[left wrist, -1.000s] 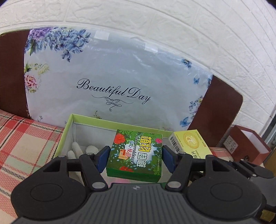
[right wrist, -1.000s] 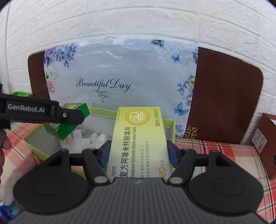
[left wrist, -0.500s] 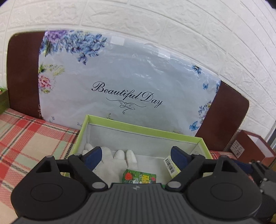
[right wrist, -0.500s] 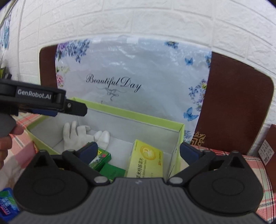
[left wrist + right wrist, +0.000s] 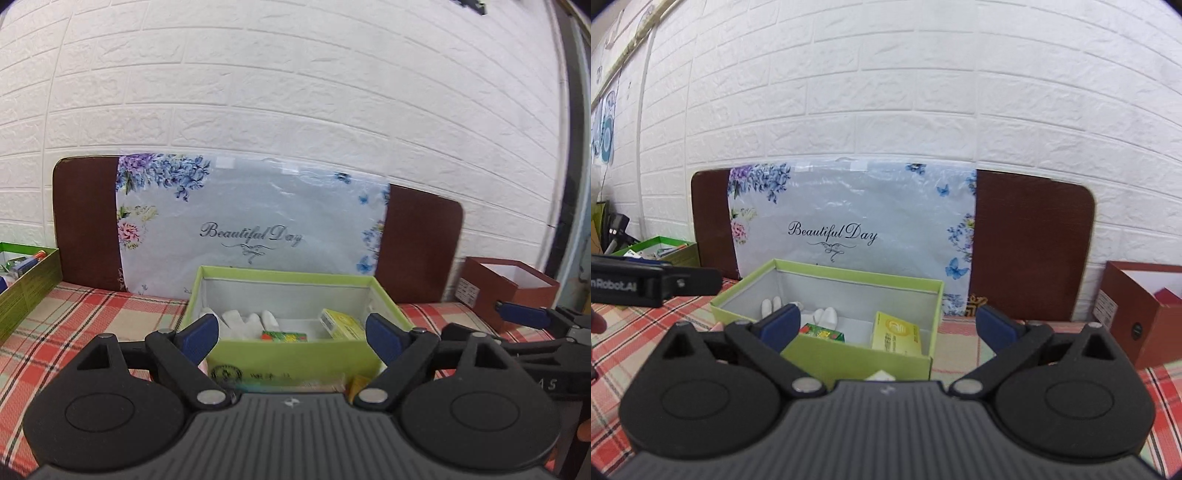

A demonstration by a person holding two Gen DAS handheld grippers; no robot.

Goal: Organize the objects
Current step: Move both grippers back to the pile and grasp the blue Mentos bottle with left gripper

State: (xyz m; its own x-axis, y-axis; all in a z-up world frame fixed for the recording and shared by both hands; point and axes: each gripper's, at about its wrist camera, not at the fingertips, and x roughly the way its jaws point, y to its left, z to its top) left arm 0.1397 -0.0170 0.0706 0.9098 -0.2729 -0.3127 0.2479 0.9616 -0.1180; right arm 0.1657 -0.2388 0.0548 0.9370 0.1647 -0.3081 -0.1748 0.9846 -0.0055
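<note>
Both grippers gape empty — rectangular cardboard green box (image 5: 295,354) holds cartons.

the lime green box (image 5: 291,356) sat open-topped just ahead of the left claw (image 5: 291,338), white-lined inside. in it a white glove (image 5: 245,321) lay at the left, a small green carton (image 5: 284,336) flat in the middle, and a yellow medicine box (image 5: 341,324) leaned tilted at the right.
</note>
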